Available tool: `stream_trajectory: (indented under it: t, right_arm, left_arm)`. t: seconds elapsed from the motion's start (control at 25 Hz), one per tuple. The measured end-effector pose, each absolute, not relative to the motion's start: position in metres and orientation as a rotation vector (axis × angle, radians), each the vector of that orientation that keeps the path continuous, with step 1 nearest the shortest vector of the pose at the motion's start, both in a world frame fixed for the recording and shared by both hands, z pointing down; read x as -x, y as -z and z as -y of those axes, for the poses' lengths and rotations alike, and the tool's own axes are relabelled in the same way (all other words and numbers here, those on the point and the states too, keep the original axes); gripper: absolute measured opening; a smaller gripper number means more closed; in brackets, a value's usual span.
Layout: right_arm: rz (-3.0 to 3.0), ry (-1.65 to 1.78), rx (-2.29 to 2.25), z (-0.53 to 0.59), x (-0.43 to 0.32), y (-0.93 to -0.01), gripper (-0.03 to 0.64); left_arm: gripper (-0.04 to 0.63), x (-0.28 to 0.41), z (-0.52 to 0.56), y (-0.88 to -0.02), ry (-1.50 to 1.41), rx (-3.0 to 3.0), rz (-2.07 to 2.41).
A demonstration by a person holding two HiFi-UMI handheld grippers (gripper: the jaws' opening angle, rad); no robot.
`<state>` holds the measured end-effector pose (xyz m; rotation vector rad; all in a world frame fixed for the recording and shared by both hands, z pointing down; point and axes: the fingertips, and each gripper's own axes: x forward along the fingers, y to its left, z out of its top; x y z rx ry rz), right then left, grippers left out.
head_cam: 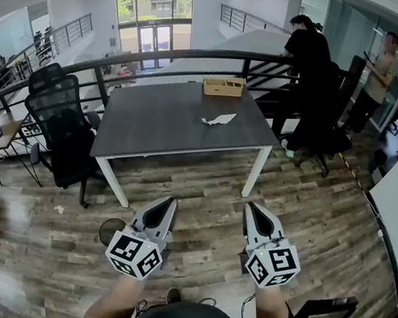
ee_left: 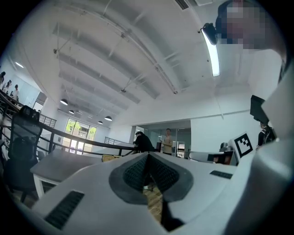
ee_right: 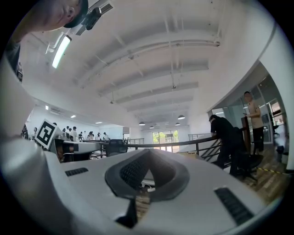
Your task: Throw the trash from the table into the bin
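Observation:
A crumpled white paper (head_cam: 219, 119) lies on the dark grey table (head_cam: 160, 123), toward its right side. On the floor at the near left sits a round black bin (head_cam: 109, 229), partly hidden behind my left gripper (head_cam: 172, 201). Both grippers hang over the wooden floor, short of the table's front edge, and point at the table. My left gripper is shut with nothing in it, and my right gripper (head_cam: 249, 206) is shut and empty too. In the left gripper view the jaws (ee_left: 148, 155) meet in front of the table. In the right gripper view the jaws (ee_right: 147, 152) meet as well.
A wooden box (head_cam: 223, 87) stands at the table's far edge by a curved black railing (head_cam: 161, 65). A black office chair (head_cam: 60, 124) is left of the table. Two people (head_cam: 311, 67) stand at the back right. A small white scrap (head_cam: 59, 209) lies on the floor at left.

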<state>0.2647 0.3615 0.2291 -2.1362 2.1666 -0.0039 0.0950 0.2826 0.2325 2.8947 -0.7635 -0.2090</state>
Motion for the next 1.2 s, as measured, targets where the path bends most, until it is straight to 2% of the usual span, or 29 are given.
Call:
stream_trajectory:
  t: [0.76,1.2]
  right_arm:
    - [-2.051,0.026,2.276,-0.313,-0.256,-0.238,0.009]
    - [-2.000,0.057,2.253,-0.260,-0.294,-0.238,0.008]
  left_arm:
    - [0.009,-0.094,-0.230,-0.248,0.251,-2.881,0.500]
    - [0.009,-0.121,-0.172,-0.249,0.210,-2.897,0.560]
